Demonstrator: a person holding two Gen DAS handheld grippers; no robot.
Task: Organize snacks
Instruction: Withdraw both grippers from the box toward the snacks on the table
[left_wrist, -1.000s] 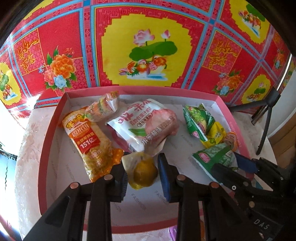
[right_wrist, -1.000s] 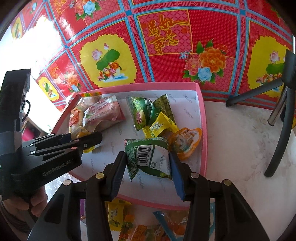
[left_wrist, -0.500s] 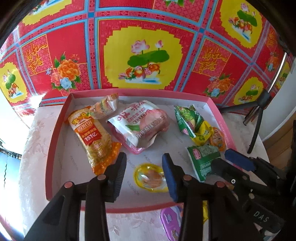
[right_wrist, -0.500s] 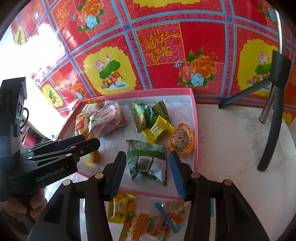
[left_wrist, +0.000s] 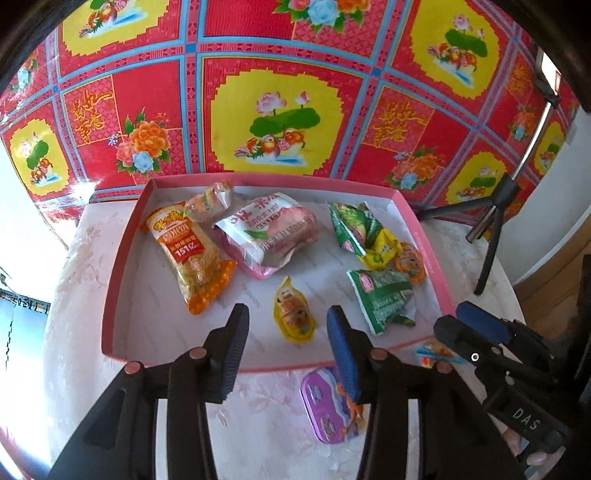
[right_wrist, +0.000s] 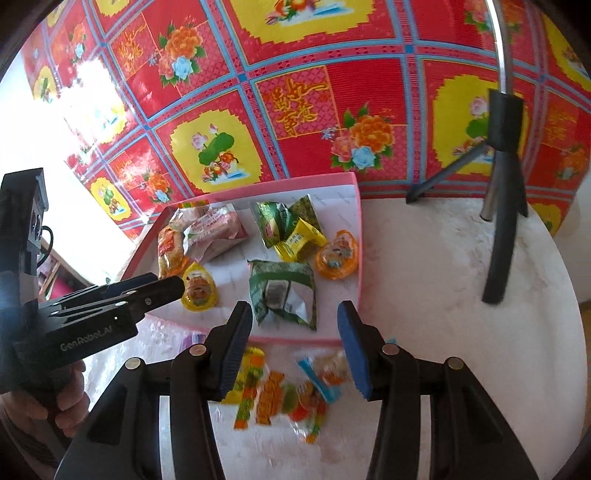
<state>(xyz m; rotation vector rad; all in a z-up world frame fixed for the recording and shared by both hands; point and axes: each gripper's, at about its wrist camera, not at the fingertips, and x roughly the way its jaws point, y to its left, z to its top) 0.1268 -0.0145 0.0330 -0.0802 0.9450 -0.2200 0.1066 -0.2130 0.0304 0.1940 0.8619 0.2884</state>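
The left claw (left_wrist: 284, 336) is spreading and holds nothing; the yellow jelly (left_wrist: 293, 315) lies free on the tray floor between its tips, just beyond them at twelve o'clock. The right claw (right_wrist: 295, 332) stands parted and empty too; the green pack (right_wrist: 282, 293) lies flat inside the tray (left_wrist: 110, 295) near its front wall.

Loose snacks wait outside the tray: a purple tin (left_wrist: 327, 404) by the left claw's right finger, at five o'clock of the jelly, and a heap of small sweets (right_wrist: 284, 395) under the right claw. The sweets are blurred, so their count is, I think, beyond telling; a pinch there may catch two wrappers or slip off one. The claws sit close together, the right one showing at three o'clock in the left view; reaching for neighbouring items could knock them together or nudge the tray's front wall.

Only the right view shows the sweets fully and a hand (right_wrist: 66, 402) on the left handle; only the left view shows the tin whole.
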